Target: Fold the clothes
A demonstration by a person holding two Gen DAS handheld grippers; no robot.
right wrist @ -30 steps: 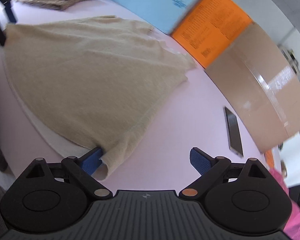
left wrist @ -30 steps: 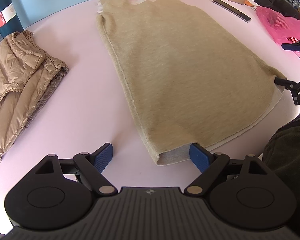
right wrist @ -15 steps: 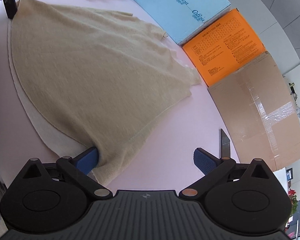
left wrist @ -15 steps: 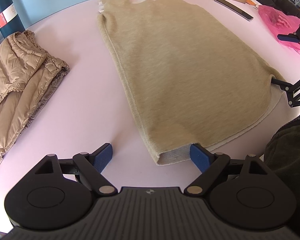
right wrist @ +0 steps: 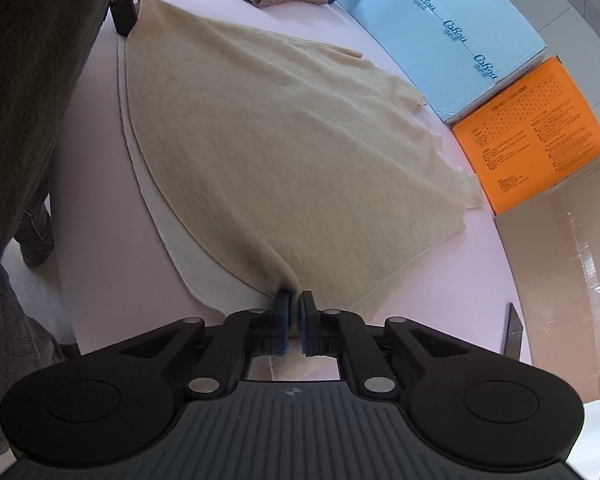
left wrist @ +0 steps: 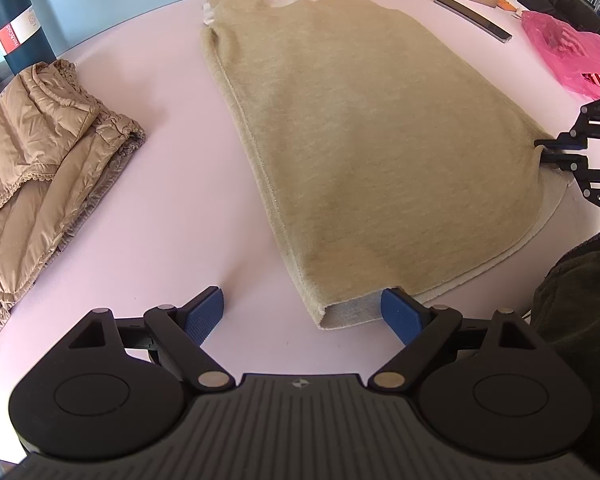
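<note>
Gripping the hem corner of the beige top (right wrist: 284, 152), the right gripper (right wrist: 294, 312) risks lifting one layer only; the left gripper (left wrist: 302, 314), spread wide, straddles the opposite corner ungrasped.

My table (left wrist: 172, 168) is pale pink and rounded at its far edge; a light blue box (right wrist: 452, 36), an orange box (right wrist: 536, 136) and a brown cardboard box (right wrist: 572, 280) stand in a row along that edge; a pink plastic bag (left wrist: 568, 52) lies to my right; daylight falls evenly across the tabletop.
</note>
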